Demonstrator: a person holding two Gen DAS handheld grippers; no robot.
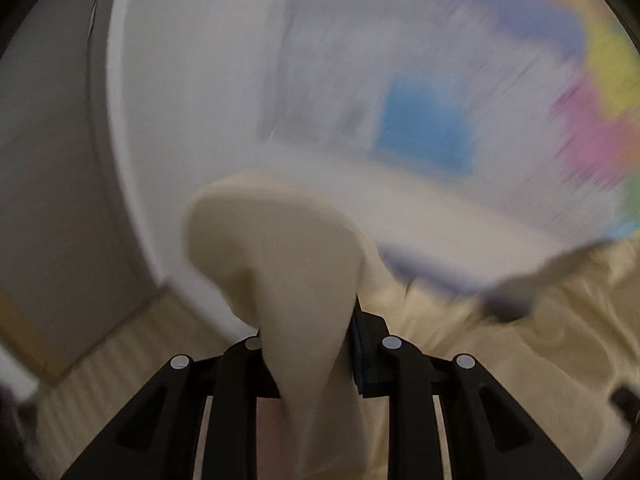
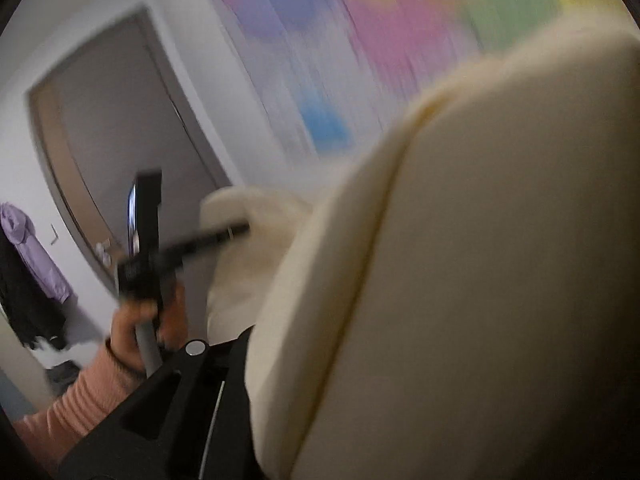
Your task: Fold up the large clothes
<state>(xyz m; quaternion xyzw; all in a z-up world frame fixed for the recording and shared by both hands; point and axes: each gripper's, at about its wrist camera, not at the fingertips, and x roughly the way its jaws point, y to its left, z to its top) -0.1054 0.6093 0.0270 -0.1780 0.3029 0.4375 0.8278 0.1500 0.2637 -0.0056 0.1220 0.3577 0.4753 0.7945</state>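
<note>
Left gripper [image 1: 308, 344]: clamped on a bunch of the cream garment [image 1: 280, 264], which rises in a hump above the black fingers.
Right gripper: fingers hidden behind cream cloth draped close over the lens; grip cannot be told.
Garment: also spread out below right in the left view.
Left hand [image 2: 136, 332]: peach sleeve, grasping the gripper handle.
Background: blurred multicoloured wall hanging [image 1: 432, 120]; grey door [image 2: 120, 140].

On my feeds, lighting is soft, even indoor light with no glare. Both fisheye views curve straight lines and darken into black corners. Motion blur smears the multicoloured pastel wall hanging [image 1: 520, 80] heavily. In the right wrist view, the cream fabric garment [image 2: 480, 260] is close, shadowed and out of focus.
</note>
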